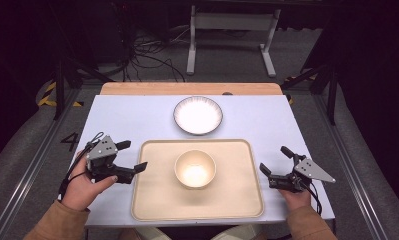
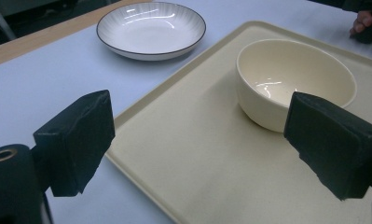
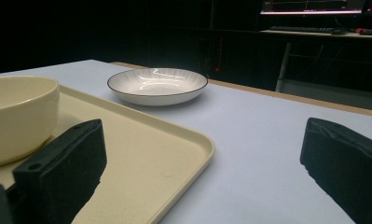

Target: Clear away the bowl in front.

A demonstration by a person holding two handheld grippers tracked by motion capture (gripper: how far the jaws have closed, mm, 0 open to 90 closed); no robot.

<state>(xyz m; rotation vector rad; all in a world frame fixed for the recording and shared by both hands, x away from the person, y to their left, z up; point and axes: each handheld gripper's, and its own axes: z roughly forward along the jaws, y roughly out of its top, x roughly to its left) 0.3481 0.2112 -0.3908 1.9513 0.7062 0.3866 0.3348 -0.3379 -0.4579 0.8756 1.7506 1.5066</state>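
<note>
Both hands rest low beside the tray (image 1: 152, 205): left gripper (image 1: 134, 156) and right gripper (image 1: 276, 161) gape empty, aimed inward at the cream bowl (image 1: 195, 168) sitting upright mid-tray

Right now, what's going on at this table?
A person holds the left gripper open at the tray's left edge, and the right gripper open off its right edge. Neither grips anything. A cream bowl sits on the tray; a white plate lies beyond it on the table.
</note>
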